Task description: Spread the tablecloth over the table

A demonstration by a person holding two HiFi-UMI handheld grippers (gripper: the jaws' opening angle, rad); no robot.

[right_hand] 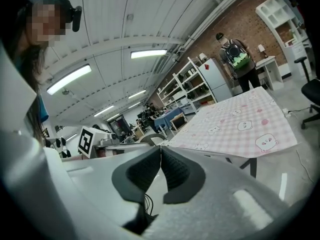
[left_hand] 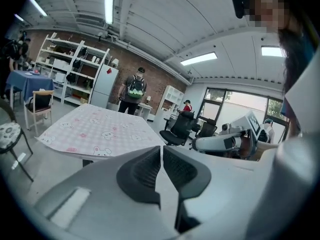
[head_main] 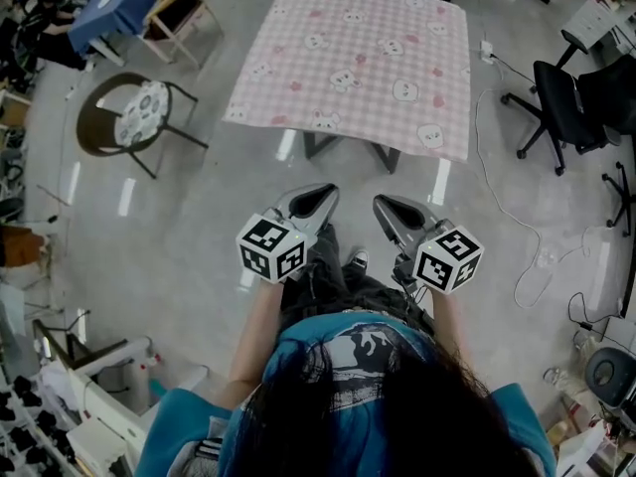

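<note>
Seen from above, a person stands on a pale glossy floor holding a gripper in each hand, low in front of the body. At twelve o'clock, well apart from both grippers, a pink checked tablecloth point(head_main: 358, 63) printed with small bear faces lies flat over the table, its edges overhanging; the dark table legs point(head_main: 343, 149) show under the near edge.

The left gripper point(head_main: 320, 196) points toward the table, its jaws pressed together with nothing between them (its own camera shows the ribbed pads meeting along a thin seam). Its black-and-white marker cube point(head_main: 270, 246) sits near the hand. The right gripper point(head_main: 384, 205) sits just beside it, toward three o'clock, also closed and empty, with a marker cube of its own point(head_main: 448, 258).

At ten o'clock stands a round-seated chair point(head_main: 129, 117). At two o'clock is a black office chair point(head_main: 561, 102). At eleven o'clock is a blue-covered table point(head_main: 124, 3).
</note>
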